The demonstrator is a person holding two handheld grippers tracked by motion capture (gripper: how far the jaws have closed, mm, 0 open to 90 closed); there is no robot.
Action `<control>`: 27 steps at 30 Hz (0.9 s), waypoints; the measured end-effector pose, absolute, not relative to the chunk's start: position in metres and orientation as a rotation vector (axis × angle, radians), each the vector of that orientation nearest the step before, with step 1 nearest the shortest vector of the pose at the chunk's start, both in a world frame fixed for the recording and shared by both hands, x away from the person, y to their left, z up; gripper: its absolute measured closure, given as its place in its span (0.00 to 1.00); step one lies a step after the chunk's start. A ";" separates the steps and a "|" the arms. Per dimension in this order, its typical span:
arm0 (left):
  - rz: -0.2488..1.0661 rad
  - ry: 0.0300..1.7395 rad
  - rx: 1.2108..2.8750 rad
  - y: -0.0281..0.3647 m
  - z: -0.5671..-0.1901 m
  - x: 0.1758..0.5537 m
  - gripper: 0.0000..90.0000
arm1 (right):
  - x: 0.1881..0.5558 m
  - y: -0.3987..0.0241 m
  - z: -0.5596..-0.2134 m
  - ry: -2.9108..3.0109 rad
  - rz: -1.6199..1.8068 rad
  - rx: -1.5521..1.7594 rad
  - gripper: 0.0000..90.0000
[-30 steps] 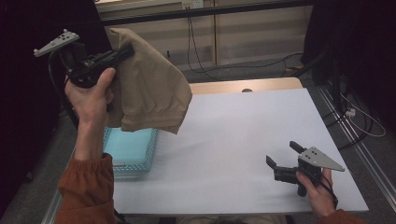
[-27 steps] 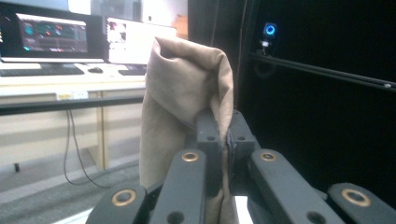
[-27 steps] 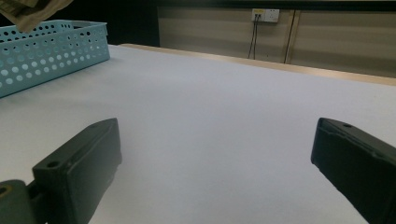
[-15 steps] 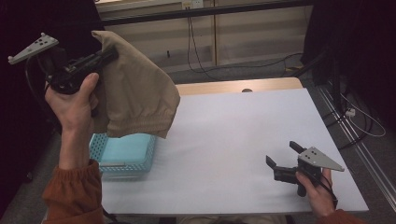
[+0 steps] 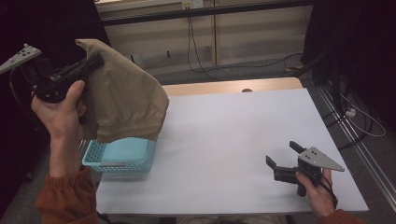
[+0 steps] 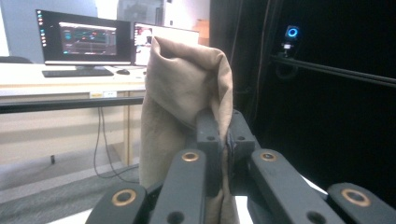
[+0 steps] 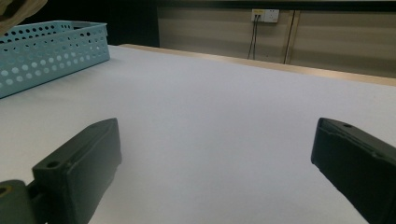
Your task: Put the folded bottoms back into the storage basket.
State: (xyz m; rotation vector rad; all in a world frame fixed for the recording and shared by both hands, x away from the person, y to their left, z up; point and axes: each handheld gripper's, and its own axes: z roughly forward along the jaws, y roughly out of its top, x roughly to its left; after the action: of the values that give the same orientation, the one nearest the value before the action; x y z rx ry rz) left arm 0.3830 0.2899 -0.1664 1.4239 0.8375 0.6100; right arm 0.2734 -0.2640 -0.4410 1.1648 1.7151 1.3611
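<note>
A tan cloth hangs in the air at the left, above a light blue perforated basket at the table's left edge. My left gripper is raised high and shut on the cloth's top corner. In the left gripper view the cloth is pinched between the two black jaws of my left gripper and drapes down in front. My right gripper rests low near the table's front right, open, with nothing between its jaws. The right gripper view shows my right gripper over bare white table and the basket far off.
The white table has a wooden strip along its far edge. Cables and a metal rail run on the floor to the right. Monitors on a desk stand beyond the table in the left gripper view.
My left hand has carried the cloth further left and slightly down, uncovering more of the basket. My right gripper has stayed where it was.
</note>
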 end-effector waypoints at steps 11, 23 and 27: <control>0.636 0.897 1.422 0.316 -0.179 0.378 0.97 | 0.274 -0.263 -0.441 1.717 1.360 1.165 0.02; 0.627 0.962 1.441 0.331 -0.195 0.379 0.97 | 0.275 -0.261 -0.442 1.729 1.356 1.158 0.02; 0.617 0.985 1.444 0.335 -0.205 0.381 0.97 | 0.275 -0.262 -0.442 1.725 1.360 1.163 0.02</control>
State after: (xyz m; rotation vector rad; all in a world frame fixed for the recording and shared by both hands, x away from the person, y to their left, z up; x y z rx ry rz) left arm 0.3807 0.3348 -0.2052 1.4442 0.9851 0.6173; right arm 0.2750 -0.2619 -0.4422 1.1635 1.7251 1.3603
